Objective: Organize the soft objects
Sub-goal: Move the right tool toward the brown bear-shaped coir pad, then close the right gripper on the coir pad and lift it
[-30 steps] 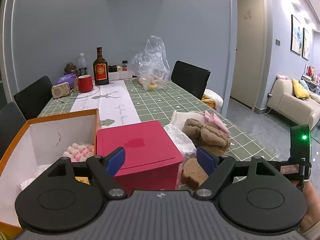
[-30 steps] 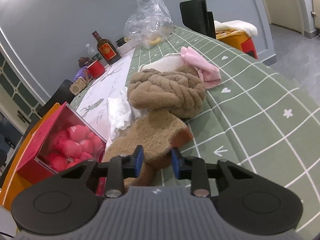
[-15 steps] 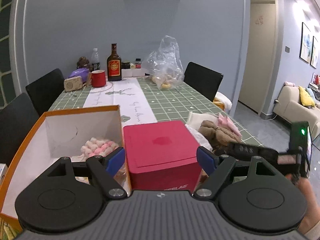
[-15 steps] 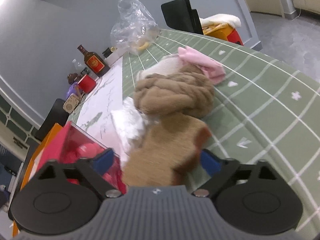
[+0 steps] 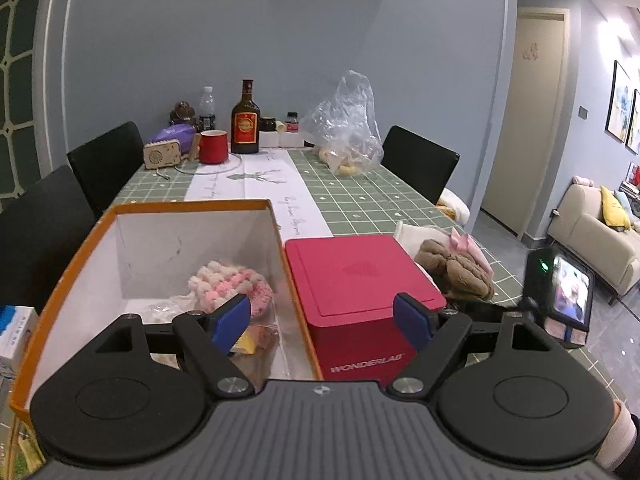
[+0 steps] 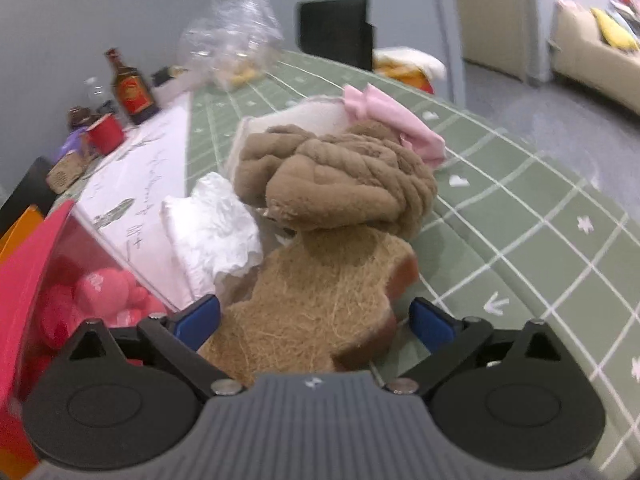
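Only rightward, pink balls (image 6: 100, 292) behind red

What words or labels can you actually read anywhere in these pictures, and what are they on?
"WONDERLAB": white letters on the front of the red box.
Table runner: a line of cursive script, too small to read.
Brown bottle: red label, print too small to read.
Blue and white box at the left edge: print too blurred to read.
Small jars behind the bottle: labels unreadable.
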`<state>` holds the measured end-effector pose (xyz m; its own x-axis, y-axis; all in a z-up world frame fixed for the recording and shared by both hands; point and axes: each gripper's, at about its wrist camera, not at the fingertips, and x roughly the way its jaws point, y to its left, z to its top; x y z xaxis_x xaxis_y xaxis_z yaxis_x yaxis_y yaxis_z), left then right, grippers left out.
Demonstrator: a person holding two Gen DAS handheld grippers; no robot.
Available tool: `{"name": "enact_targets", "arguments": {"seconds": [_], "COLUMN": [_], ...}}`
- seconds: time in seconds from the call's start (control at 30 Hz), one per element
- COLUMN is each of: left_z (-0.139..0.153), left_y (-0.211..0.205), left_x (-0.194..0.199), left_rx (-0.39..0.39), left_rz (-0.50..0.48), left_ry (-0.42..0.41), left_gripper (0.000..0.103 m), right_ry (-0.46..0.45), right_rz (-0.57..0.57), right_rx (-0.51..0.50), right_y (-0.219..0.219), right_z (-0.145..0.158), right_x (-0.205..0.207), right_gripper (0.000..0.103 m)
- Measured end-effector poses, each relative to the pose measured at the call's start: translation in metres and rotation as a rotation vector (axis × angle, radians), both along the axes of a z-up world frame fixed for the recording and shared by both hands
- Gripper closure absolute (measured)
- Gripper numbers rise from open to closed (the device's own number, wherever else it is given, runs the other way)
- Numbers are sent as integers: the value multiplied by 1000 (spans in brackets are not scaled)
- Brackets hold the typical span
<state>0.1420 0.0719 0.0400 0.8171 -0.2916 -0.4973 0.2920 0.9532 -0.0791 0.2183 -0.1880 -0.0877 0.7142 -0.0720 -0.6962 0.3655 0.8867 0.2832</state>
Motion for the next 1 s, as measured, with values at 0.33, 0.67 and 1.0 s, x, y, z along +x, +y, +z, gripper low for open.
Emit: {"name": "enact_targets", "arguments": {"seconds": [0.33, 0.67, 1.0], "left_z": [-5, -1, -2], "left_y": [0, -20, -22], "left_x": [2, -5, -13], "left_rx": [-11, 1, 38], "left_rz": [-28, -68, -85], "left_ry": [35, 17, -2], "left_gripper": [8, 8, 8], "right_ry": [3, 21, 114], "right_rz": [123, 72, 97], "right_rx": [47, 145, -116], "right_y": [-24, -29, 10], "right_z": [20, 26, 27], "right_x": [-34, -23, -4], "right_gripper": [58, 6, 6]}}
